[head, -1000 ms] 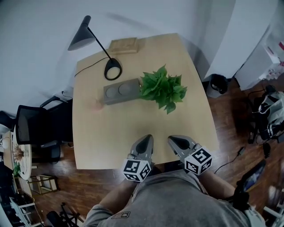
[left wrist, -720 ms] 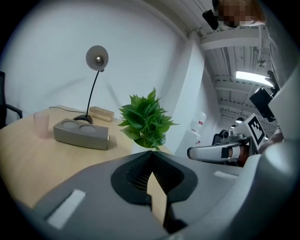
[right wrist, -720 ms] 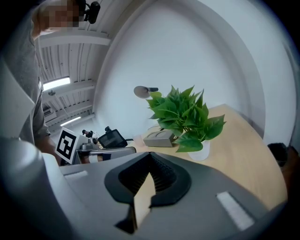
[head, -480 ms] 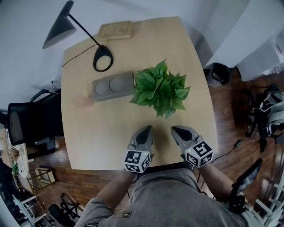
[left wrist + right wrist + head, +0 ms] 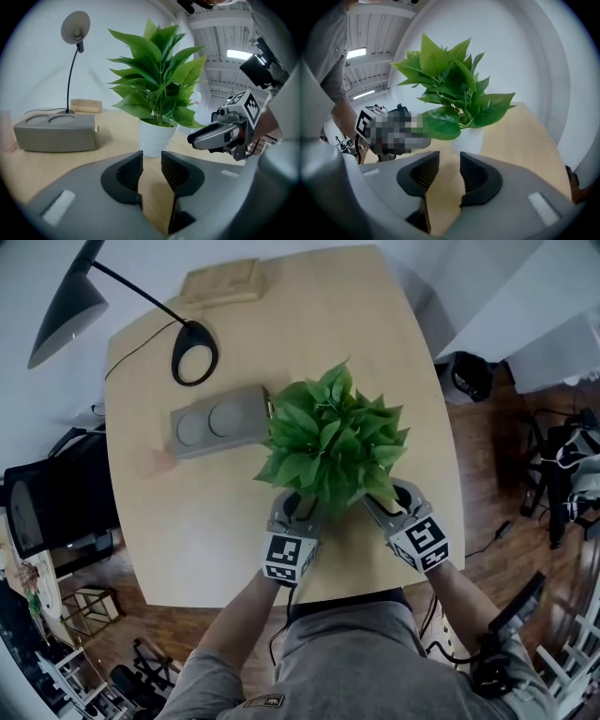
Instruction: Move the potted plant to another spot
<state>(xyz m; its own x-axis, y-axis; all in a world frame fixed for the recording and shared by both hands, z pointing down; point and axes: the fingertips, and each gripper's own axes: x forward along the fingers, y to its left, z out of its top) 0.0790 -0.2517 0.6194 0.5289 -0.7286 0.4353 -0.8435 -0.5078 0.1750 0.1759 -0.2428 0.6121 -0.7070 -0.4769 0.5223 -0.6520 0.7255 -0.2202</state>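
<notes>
The potted plant (image 5: 330,442), broad green leaves in a small white pot (image 5: 157,137), stands upright mid-table. In the head view its leaves cover the tips of both grippers. My left gripper (image 5: 151,164) is just short of the pot on its near left. Its jaws are opening, a narrow gap with only bare table between them. My right gripper (image 5: 450,171) is on the pot's (image 5: 471,138) near right, jaws also opening and empty. Neither touches the pot. The right gripper (image 5: 220,133) also shows in the left gripper view.
A grey box (image 5: 217,421) with two round recesses lies left of the plant. Behind it stand a black desk lamp (image 5: 192,352) and a wooden block (image 5: 220,282). The light wooden table (image 5: 187,521) has a black chair (image 5: 52,502) at its left and a black bin (image 5: 469,376) at its right.
Both grippers have moved forward and down from the table's near edge to the plant, and their tips now sit under its leaves. Both pairs of jaws have parted.
</notes>
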